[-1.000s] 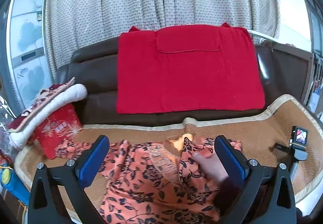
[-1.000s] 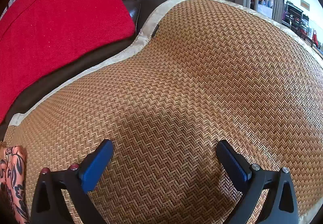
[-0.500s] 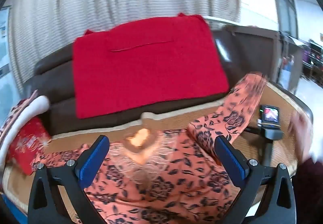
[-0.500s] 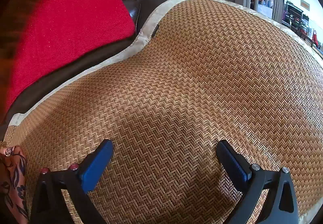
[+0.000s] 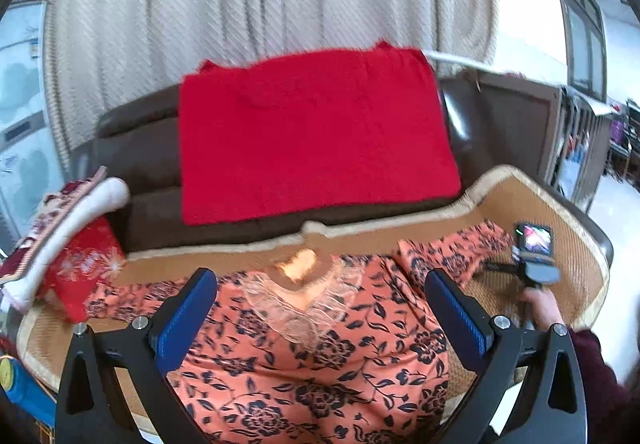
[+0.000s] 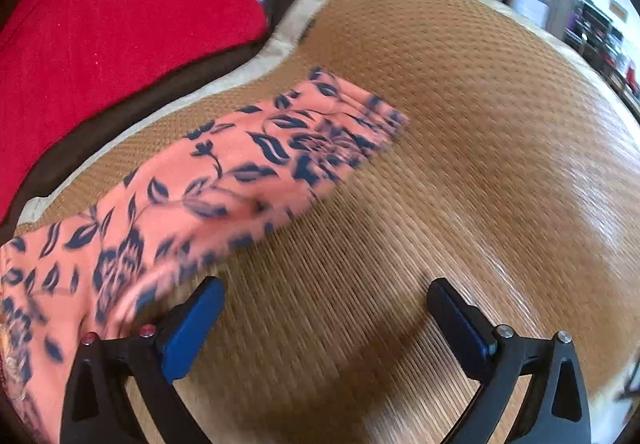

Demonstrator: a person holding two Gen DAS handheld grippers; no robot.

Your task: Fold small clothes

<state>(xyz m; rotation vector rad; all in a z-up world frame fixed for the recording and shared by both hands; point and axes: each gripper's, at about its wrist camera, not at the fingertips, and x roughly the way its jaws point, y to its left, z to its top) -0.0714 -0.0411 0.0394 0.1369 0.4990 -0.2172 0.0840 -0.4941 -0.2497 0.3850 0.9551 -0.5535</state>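
An orange blouse with dark flowers [image 5: 320,356] lies spread flat on the woven straw mat [image 5: 568,244], lace neckline toward the sofa. Its right sleeve [image 6: 224,180] stretches out over the mat in the right wrist view. My left gripper [image 5: 320,320] is open and empty above the blouse's chest. My right gripper [image 6: 324,324] is open and empty over bare mat [image 6: 460,164], with the sleeve just left of its left finger. The right gripper's body with its small screen [image 5: 534,248] shows at the right of the left wrist view, held by a hand.
A dark brown sofa [image 5: 140,172] with a red cloth [image 5: 312,140] draped on it stands behind the mat. A folded quilt and red cushion [image 5: 80,256] sit at the mat's left end. A curtain hangs behind. Railings and furniture stand at the far right.
The bare hand has thrown the right sleeve out flat to the right and then taken hold of the right gripper. The sleeve now lies in the right wrist view, which has shifted slightly.
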